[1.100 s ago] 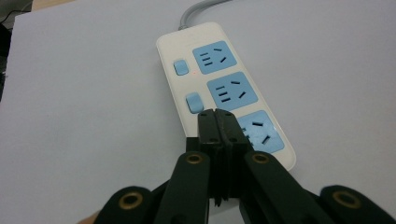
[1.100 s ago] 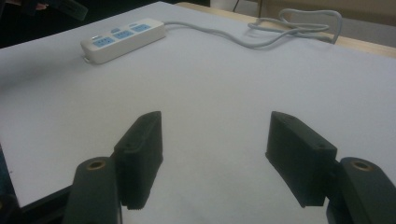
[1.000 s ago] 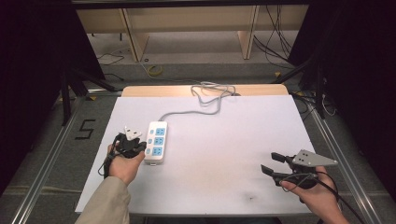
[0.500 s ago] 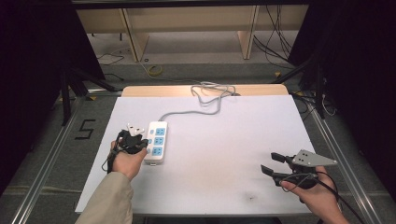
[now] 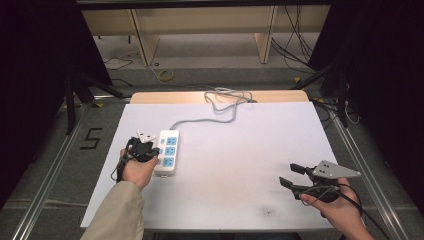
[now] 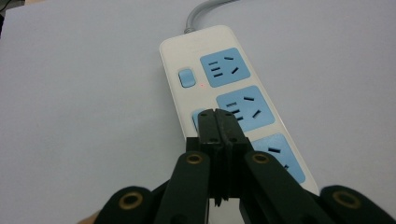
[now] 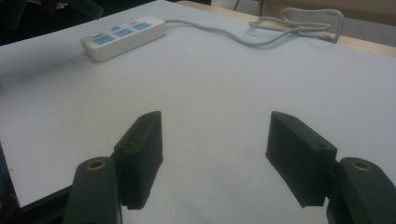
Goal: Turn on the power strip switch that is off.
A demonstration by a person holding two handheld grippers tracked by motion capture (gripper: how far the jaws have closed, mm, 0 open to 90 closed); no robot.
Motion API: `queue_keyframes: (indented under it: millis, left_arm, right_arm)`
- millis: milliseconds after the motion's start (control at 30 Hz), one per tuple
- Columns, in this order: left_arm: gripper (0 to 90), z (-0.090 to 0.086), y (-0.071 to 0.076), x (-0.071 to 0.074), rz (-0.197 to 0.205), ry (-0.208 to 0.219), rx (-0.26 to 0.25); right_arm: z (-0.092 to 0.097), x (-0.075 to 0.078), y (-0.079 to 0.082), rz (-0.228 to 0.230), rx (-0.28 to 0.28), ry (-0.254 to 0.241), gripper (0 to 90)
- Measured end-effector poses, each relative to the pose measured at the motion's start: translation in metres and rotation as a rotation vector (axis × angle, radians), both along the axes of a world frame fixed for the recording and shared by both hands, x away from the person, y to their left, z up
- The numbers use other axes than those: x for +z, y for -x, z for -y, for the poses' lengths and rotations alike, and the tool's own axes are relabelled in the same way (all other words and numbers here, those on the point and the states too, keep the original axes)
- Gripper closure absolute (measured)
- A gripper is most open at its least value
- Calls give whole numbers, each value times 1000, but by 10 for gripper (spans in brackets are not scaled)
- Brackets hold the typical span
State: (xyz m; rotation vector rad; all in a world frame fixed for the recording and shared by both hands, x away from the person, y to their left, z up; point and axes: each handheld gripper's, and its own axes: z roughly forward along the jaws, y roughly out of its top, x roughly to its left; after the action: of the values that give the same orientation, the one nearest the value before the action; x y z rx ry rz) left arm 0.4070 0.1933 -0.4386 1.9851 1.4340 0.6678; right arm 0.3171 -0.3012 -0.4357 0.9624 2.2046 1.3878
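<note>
Left hand-held gripper (image 6: 217,116), jaws pressed together, tips over the power strip (image 5: 167,151) at its middle switch. Right hand-held gripper (image 7: 212,140) is spread, well apart. White counter (image 5: 240,165); grey floor and wooden shelving beyond. Since a second ago, the left has edged slightly toward the strip. Strip white, three blue sockets, grey cable (image 5: 220,107).

lab: dark curtains (image 5: 45,60), railed floor (image 5: 55,165), loose cables (image 5: 295,50).
</note>
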Motion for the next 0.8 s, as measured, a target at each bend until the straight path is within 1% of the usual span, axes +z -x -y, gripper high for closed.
queue_keyframes:
  millis: [100, 200, 300, 600, 800]
  left_arm:
    - [898, 0, -1, 0, -6, -5, -2]
    - [898, 0, -3, 0, -3, -2, 2]
    - [898, 0, -5, 0, -8, 2, 7]
    - [898, -1, -11, -4, -18, 12, 13]
    - [898, -1, -16, -7, -26, 8, 15]
  right_arm:
    - [0, 0, 0, 2, 1, 2, 364]
    - [0, 0, 0, 0, -1, 3, 364]
    - [0, 0, 0, 0, 0, 3, 364]
    - [0, 0, 0, 0, 2, 5, 364]
    - [0, 0, 0, 0, 2, 4, 363]
